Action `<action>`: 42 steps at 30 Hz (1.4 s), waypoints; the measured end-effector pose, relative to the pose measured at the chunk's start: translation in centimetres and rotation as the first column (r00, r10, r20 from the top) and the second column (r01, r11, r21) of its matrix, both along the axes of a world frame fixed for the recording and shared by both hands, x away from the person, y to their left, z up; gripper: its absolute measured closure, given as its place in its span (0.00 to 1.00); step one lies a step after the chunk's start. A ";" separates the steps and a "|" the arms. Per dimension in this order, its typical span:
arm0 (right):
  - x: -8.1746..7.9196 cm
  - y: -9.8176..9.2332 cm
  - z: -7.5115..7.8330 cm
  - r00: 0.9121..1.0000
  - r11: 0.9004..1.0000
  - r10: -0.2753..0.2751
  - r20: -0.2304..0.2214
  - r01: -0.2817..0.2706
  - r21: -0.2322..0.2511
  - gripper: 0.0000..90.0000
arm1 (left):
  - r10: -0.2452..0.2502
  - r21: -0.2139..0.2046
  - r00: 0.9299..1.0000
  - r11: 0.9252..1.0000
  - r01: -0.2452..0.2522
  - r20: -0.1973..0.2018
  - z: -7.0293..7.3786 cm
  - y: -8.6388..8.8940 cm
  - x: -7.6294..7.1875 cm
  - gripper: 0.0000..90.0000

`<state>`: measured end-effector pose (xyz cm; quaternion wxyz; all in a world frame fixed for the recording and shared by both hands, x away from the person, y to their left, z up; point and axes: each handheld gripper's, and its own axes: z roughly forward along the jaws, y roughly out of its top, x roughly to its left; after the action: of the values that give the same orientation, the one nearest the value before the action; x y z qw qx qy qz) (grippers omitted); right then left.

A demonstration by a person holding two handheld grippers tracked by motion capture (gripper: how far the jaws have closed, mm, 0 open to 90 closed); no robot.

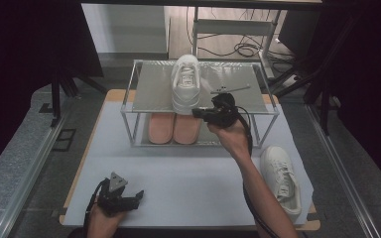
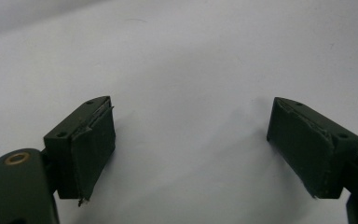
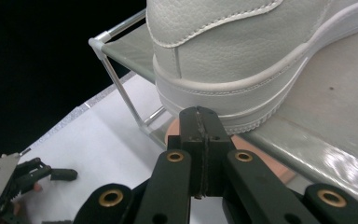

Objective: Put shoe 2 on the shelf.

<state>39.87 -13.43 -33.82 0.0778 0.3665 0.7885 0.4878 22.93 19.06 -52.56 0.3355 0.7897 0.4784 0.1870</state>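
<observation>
A white sneaker stands on the top shelf of a metal rack, its heel toward me. My right gripper is at the shelf's front edge, right by that heel. In the right gripper view the jaws are pressed together with nothing between them, and their tips sit just under the sneaker's heel sole; I cannot tell whether they touch it. My left gripper rests low at the table's near left, and its jaws stand wide apart over bare white tabletop.
A pair of pink shoes sits on the rack's lower shelf. A second white sneaker lies on the table at the right, beside my right forearm. The rack's thin corner post stands left of the heel.
</observation>
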 end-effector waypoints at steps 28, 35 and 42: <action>-2.0 -1.2 -0.7 0.998 0.993 0.020 0.056 -0.014 -0.115 0.62 | 0.000 0.003 1.000 1.000 0.000 0.001 0.0 0.0 0.0 0.17; -2.9 -1.9 -1.7 0.997 0.983 0.042 0.060 -0.031 -0.179 0.50 | 0.001 0.002 1.000 1.000 -0.001 0.001 0.0 0.0 0.0 0.17; -3.6 -3.1 -2.4 0.998 0.978 0.053 0.038 -0.044 -0.203 0.48 | 0.001 0.002 1.000 1.000 -0.001 0.001 0.0 0.0 0.0 0.17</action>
<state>36.30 -16.55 -36.22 0.1198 0.3266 0.8407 0.4150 22.91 19.06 -52.56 0.3349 0.7896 0.4787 0.1880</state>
